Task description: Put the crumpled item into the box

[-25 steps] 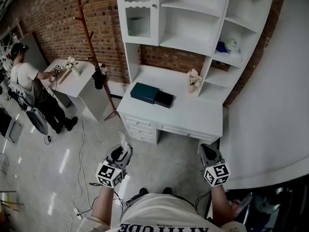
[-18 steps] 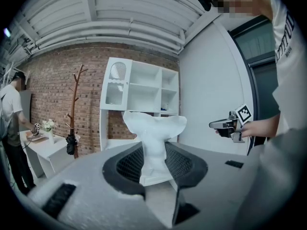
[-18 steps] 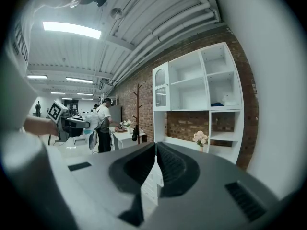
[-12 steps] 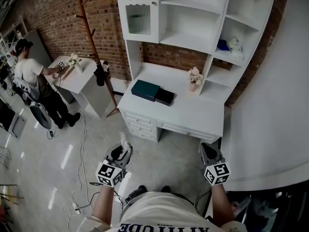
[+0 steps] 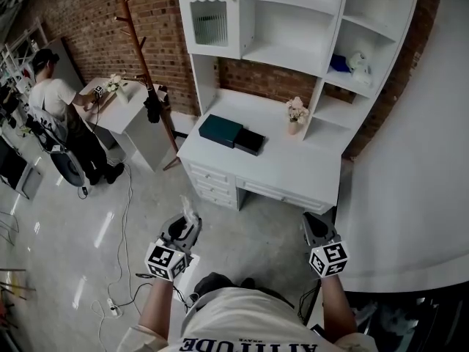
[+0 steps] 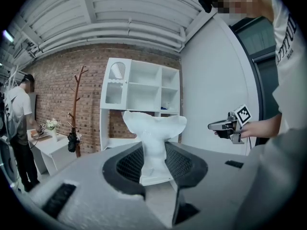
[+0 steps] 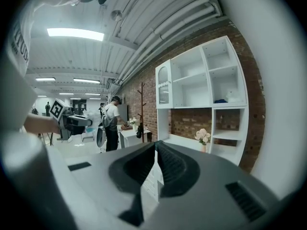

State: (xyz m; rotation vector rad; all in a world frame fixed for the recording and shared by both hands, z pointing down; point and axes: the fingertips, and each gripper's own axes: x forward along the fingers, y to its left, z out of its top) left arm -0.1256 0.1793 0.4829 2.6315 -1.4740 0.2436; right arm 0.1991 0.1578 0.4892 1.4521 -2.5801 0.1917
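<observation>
A crumpled white item [image 6: 154, 138] stands up between the jaws of my left gripper [image 6: 154, 162], which is shut on it. In the head view this gripper [image 5: 187, 220] is at lower left over the floor, with the crumpled item [image 5: 189, 209] sticking out of its tip. A dark teal box [image 5: 220, 130] lies on the white desk [image 5: 293, 171] ahead, with a smaller black box [image 5: 250, 141] beside it. Well short of the desk at lower right, my right gripper [image 5: 314, 224] has its jaws together on nothing [image 7: 156, 162].
A white hutch with open shelves [image 5: 293, 28] rises behind the desk, and a flower vase [image 5: 295, 116] stands on the desk's right. To the left are a wooden coat stand [image 5: 143, 57], a person [image 5: 62, 116] at a side table, and floor cables [image 5: 121, 270]. A white wall [image 5: 418, 160] curves along the right.
Both grippers and the head camera have moved slightly forward toward the desk. The left gripper still grips the crumpled item; the right jaws stay together.
</observation>
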